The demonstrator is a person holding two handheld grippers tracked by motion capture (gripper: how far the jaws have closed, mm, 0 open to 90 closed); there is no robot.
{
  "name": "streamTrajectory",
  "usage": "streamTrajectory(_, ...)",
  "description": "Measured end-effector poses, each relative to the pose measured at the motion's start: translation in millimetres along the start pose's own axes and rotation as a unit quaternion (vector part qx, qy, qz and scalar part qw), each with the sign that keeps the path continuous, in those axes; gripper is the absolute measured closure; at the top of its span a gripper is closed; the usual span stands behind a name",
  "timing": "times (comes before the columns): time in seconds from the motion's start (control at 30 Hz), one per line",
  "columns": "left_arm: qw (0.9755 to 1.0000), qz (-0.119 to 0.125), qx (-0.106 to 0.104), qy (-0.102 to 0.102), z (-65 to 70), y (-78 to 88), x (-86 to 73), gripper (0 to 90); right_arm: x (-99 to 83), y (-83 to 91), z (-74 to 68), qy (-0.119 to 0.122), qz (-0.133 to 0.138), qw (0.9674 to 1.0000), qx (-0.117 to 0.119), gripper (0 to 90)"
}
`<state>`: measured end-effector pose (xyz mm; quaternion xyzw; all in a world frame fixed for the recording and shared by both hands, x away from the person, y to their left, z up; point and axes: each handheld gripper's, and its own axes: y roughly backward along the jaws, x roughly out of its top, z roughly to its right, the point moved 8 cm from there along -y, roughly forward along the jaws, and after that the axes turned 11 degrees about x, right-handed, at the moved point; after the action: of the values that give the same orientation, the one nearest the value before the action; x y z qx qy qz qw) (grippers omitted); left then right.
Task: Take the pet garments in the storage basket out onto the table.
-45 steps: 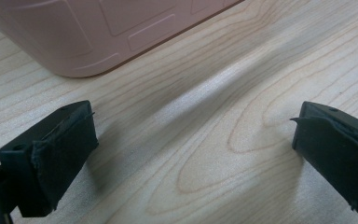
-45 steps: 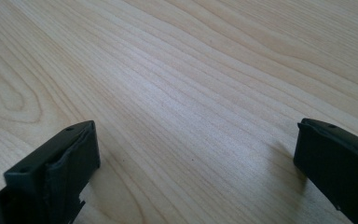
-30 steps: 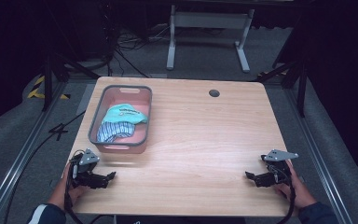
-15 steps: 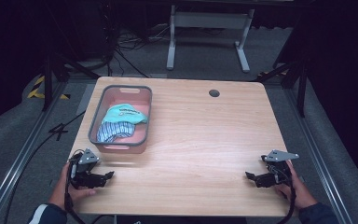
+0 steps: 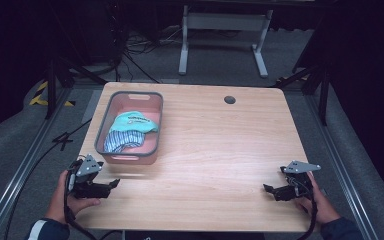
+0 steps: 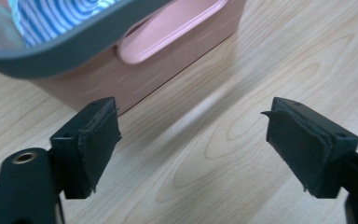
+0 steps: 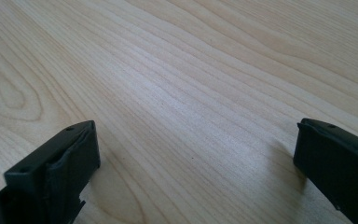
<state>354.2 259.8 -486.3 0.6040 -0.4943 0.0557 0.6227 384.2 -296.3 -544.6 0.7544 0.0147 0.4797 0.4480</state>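
The left gripper (image 5: 111, 185) hangs just in front of the pink basket (image 5: 130, 159), off its near left corner, held in the person's left hand (image 5: 67, 200). Its jaws have just been closing a little, yet they stand well apart with nothing between them; in the left gripper view only bare wood shows between the two black pads (image 6: 98, 140), and the basket's near wall with its handle slot (image 6: 168, 32) sits close ahead. The right gripper (image 5: 270, 190) rests far to the right of the basket, near the table's front right corner, in the person's right hand (image 5: 315, 200). Its jaws too are released and wide, gripping nothing, with plain wood grain between them in the right gripper view.

The basket stands on the left part of the table (image 5: 220, 145), dark grey at the rim. Inside it lie a teal cloth (image 5: 135, 121) and, nearer the left gripper, a blue and white striped cloth (image 5: 117, 140).

The table is pale wood with rounded corners and a small dark round hole (image 5: 229, 99) well to the right of the basket, near the far edge. Beyond the basket the room is dark, with grey carpet, a white metal frame (image 5: 220, 30) and black cables (image 5: 130, 50) on the floor
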Motion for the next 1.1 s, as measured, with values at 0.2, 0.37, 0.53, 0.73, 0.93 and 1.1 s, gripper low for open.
streamTrajectory(0.2,0.9998,0.018,0.008,-0.003,-5.2,10.6,14.4,20.9,0.0,0.0,0.0,0.000,0.000,1.0000,0.000,0.7)
streamTrajectory(0.37,0.9995,0.013,0.021,-0.019,-8.7,15.8,27.1,20.8,-0.2,0.2,0.0,-0.001,0.000,1.0000,-0.001,0.6)
streamTrajectory(0.53,0.9988,0.023,0.021,-0.036,-10.7,23.4,56.8,20.6,-0.2,0.2,-0.1,-0.001,0.001,1.0000,-0.001,0.7)
streamTrajectory(0.73,0.9985,0.017,0.022,-0.048,-15.4,18.3,83.3,20.3,-0.2,0.2,0.0,-0.001,0.000,1.0000,-0.001,0.6)
streamTrajectory(0.93,0.9982,0.001,0.019,-0.056,-21.5,7.6,98.7,19.5,-0.2,0.2,-0.1,-0.001,0.001,1.0000,-0.001,0.7)
streamTrajectory(1.1,0.9982,-0.012,0.014,-0.057,-23.5,-2.7,104.7,18.4,-0.3,0.2,-0.1,-0.002,0.001,1.0000,-0.001,0.7)
